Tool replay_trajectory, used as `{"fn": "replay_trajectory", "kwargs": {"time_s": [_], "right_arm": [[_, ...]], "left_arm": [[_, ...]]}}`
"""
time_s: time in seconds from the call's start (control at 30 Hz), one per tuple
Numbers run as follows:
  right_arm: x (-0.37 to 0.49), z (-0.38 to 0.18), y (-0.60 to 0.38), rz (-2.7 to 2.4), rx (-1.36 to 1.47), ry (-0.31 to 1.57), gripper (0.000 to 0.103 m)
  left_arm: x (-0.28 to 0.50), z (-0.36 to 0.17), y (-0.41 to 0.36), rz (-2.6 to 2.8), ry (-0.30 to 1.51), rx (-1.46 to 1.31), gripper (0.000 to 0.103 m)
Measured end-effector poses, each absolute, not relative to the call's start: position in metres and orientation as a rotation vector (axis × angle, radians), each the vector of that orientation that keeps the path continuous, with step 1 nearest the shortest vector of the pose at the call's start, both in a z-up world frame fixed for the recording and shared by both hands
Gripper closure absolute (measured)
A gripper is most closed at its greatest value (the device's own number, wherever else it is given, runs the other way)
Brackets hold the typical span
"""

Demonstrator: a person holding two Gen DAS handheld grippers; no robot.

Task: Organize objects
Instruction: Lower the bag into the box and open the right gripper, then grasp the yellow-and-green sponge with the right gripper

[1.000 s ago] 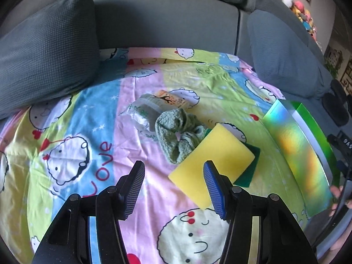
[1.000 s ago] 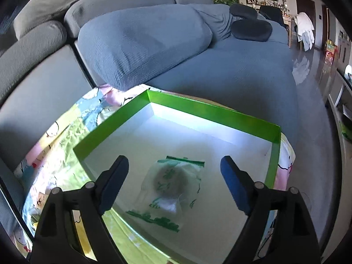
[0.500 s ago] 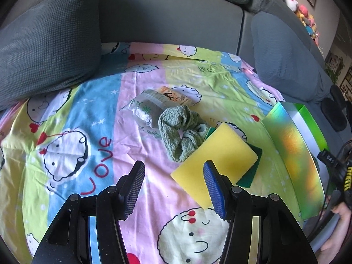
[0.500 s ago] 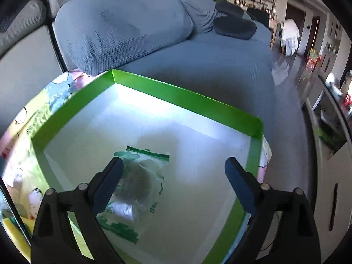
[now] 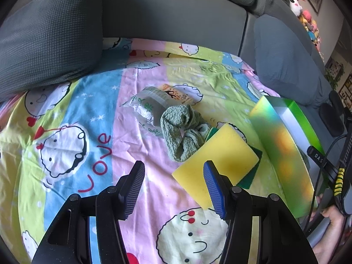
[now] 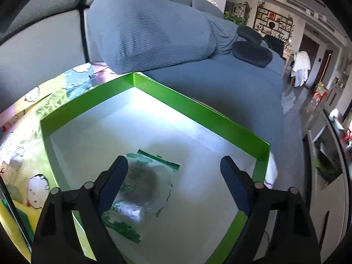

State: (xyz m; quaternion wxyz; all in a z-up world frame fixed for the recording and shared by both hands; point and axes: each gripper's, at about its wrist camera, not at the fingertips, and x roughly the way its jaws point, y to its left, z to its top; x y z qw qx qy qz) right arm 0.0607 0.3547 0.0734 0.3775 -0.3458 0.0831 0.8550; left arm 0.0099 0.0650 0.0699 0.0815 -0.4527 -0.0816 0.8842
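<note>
In the left wrist view my left gripper [image 5: 173, 176] is open and empty above the cartoon sheet [image 5: 72, 132]. Ahead of it lie a yellow sponge with a green pad [image 5: 220, 151], a crumpled green cloth [image 5: 182, 129], a clear packet with green print [image 5: 145, 110] and a small orange packet [image 5: 176, 93]. The green box [image 5: 283, 145] stands to the right. In the right wrist view my right gripper [image 6: 173, 171] is open and empty above the green box [image 6: 198, 107]. A clear green-printed bag with a dark round item [image 6: 143, 184] lies on the box floor, apart from the fingers.
Grey sofa cushions stand behind the sheet at left [image 5: 48, 39] and right [image 5: 286, 55]. A large blue-grey cushion [image 6: 149, 33] lies behind the box. The person's hand and cables [image 5: 330, 215] show at the box's near right. A dark headrest pillow [image 6: 253, 52] lies on the sofa.
The left gripper has tilted slightly, so the objects sit a little lower in view. The right gripper has swung over the box and stays open, with the bag lying on the floor below.
</note>
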Motion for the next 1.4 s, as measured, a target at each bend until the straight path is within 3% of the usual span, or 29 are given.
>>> {"fn": "replay_trajectory", "kwargs": {"time_s": [0.2, 0.33, 0.4, 0.5, 0.67, 0.77, 0.83, 1.03, 1.2, 1.3, 1.4], "right_arm": [[0.051, 0.073, 0.333, 2.252, -0.927, 0.171, 0.017], [0.058, 0.085, 0.327, 2.329, -0.923, 0.265, 0.016], [0.062, 0.101, 0.317, 2.38, -0.887, 0.275, 0.012], [0.068, 0.124, 0.294, 2.541, -0.844, 0.287, 0.007], [0.043, 0.13, 0.256, 2.885, -1.077, 0.573, 0.006], [0.016, 0.127, 0.231, 2.931, -1.185, 0.545, 0.006], [-0.002, 0.121, 0.219, 2.964, -1.266, 0.565, 0.02], [-0.012, 0.095, 0.212, 2.927, -1.41, 0.633, 0.043], [-0.015, 0.074, 0.216, 2.882, -1.515, 0.686, 0.045], [-0.015, 0.064, 0.215, 2.862, -1.569, 0.675, 0.047], [-0.014, 0.058, 0.215, 2.853, -1.589, 0.658, 0.05]], "left_arm": [[0.01, 0.068, 0.065, 2.614, -0.266, -1.363, 0.047], [0.007, 0.064, 0.063, 2.548, -0.332, -1.396, 0.047], [0.007, 0.063, 0.063, 2.539, -0.34, -1.419, 0.036], [0.006, 0.058, 0.064, 2.516, -0.368, -1.46, 0.033], [0.004, 0.047, 0.061, 2.433, -0.49, -1.533, 0.033], [0.002, 0.04, 0.062, 2.395, -0.543, -1.565, 0.033], [0.0, 0.037, 0.063, 2.382, -0.568, -1.571, 0.033], [-0.002, 0.029, 0.068, 2.356, -0.612, -1.57, 0.033], [-0.002, 0.027, 0.065, 2.339, -0.653, -1.557, 0.033], [-0.001, 0.028, 0.064, 2.335, -0.662, -1.534, 0.045], [0.004, 0.034, 0.064, 2.346, -0.655, -1.495, 0.051]]}}
